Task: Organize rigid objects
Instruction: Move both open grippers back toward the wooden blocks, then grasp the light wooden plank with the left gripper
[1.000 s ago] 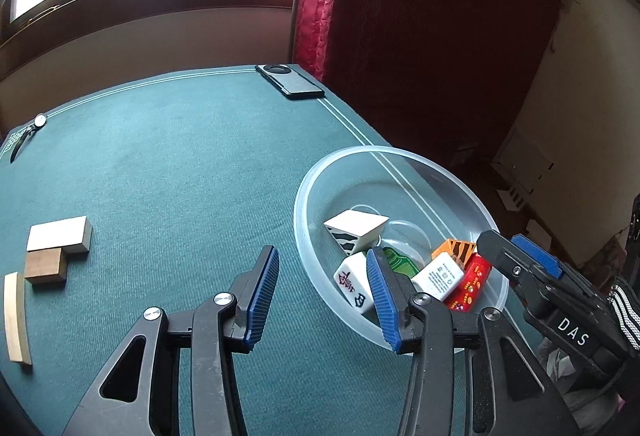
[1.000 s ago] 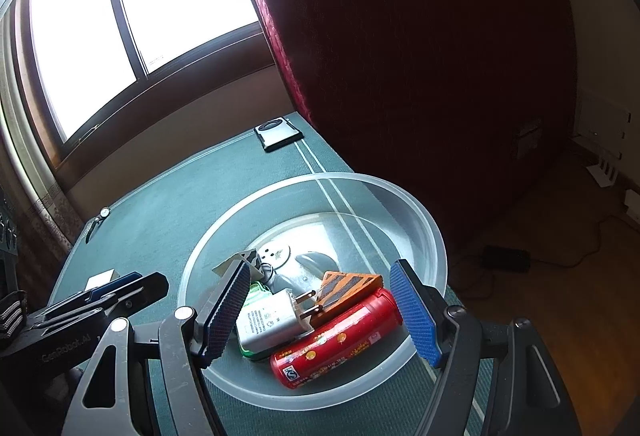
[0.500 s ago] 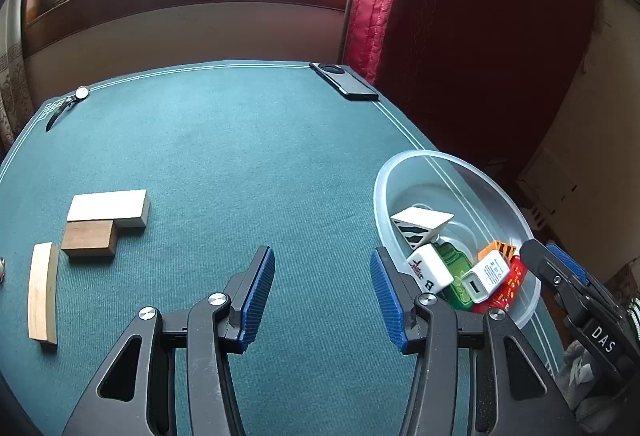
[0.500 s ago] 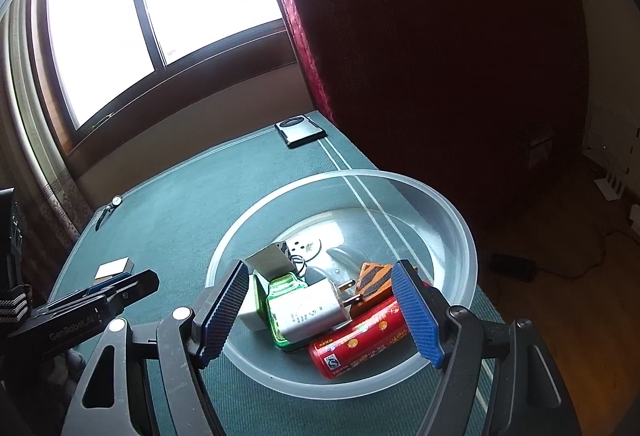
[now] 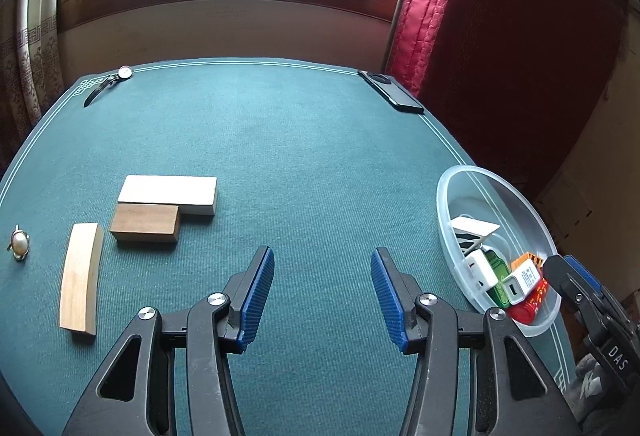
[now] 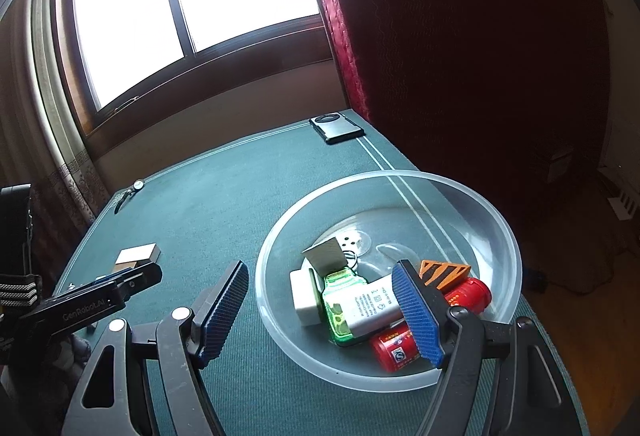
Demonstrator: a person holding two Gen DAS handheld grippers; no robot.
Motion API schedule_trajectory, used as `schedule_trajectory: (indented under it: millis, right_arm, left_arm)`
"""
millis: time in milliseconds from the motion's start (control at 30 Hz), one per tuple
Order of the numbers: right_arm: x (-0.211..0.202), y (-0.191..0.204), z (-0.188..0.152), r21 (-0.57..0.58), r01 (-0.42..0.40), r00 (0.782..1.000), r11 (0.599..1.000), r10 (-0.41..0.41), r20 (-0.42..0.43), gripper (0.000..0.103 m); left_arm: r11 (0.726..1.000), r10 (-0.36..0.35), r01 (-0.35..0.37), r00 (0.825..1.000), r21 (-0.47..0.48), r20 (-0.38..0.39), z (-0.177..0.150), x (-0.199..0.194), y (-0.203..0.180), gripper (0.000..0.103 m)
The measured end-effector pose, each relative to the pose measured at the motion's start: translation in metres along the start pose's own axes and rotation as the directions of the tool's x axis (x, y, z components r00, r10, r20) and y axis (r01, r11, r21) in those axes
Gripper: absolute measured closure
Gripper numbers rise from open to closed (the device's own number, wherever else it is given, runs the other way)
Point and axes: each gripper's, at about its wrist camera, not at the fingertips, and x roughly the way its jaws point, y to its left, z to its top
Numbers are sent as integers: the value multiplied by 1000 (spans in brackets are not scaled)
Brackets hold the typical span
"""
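Observation:
A clear plastic bowl [image 6: 496, 220] sits at the table's right edge; it also shows in the left wrist view [image 5: 448, 204]. It holds a red can [image 6: 468, 294], a white charger [image 6: 372, 306], a green bottle [image 6: 340, 312], a white tile [image 6: 304, 294], an orange striped wedge [image 6: 444, 272] and a white striped wedge [image 6: 326, 252]. Three wooden blocks lie at the left: a white one [image 5: 168, 190], a brown one [image 5: 145, 223] and a pale curved one [image 5: 80, 278]. My left gripper [image 5: 322, 296] is open and empty over bare felt. My right gripper [image 6: 320, 316] is open and empty, its jaws astride the bowl's near rim.
A black phone [image 5: 390, 92] lies at the far right corner of the green felt table [image 5: 280, 140]. A wristwatch [image 5: 108, 84] lies at the far left corner. A pearl ring [image 5: 18, 244] lies at the left edge. A red curtain [image 5: 420, 8] hangs behind the table.
My left gripper has swung left, away from the bowl, and now faces the wooden blocks. My right gripper has pulled back a little from the bowl. Both stay open.

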Motion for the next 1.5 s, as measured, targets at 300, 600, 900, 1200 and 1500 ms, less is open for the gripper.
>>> schedule_trajectory:
  millis: [300, 600, 900, 1200, 1500]
  right_arm:
    - [5, 31, -6, -59, -39, 999, 998, 37, -29, 25]
    - [16, 63, -15, -112, -93, 993, 989, 83, -84, 25]
    - [26, 87, -27, -151, -135, 982, 979, 113, -149, 25]
    - [32, 103, -34, -183, -153, 975, 971, 118, -189, 25]
    - [39, 115, -38, -203, -168, 968, 965, 122, -220, 25]
  left_arm:
    - [997, 45, -44, 999, -71, 10, -4, -7, 42, 51]
    - [985, 97, -91, 995, -149, 30, -7, -16, 87, 51]
    - [966, 166, -153, 985, -208, 45, -11, -22, 128, 51]
    - [956, 197, -184, 980, -228, 37, -14, -18, 151, 46]
    - [951, 218, -209, 976, -228, 14, -14, -9, 161, 42]
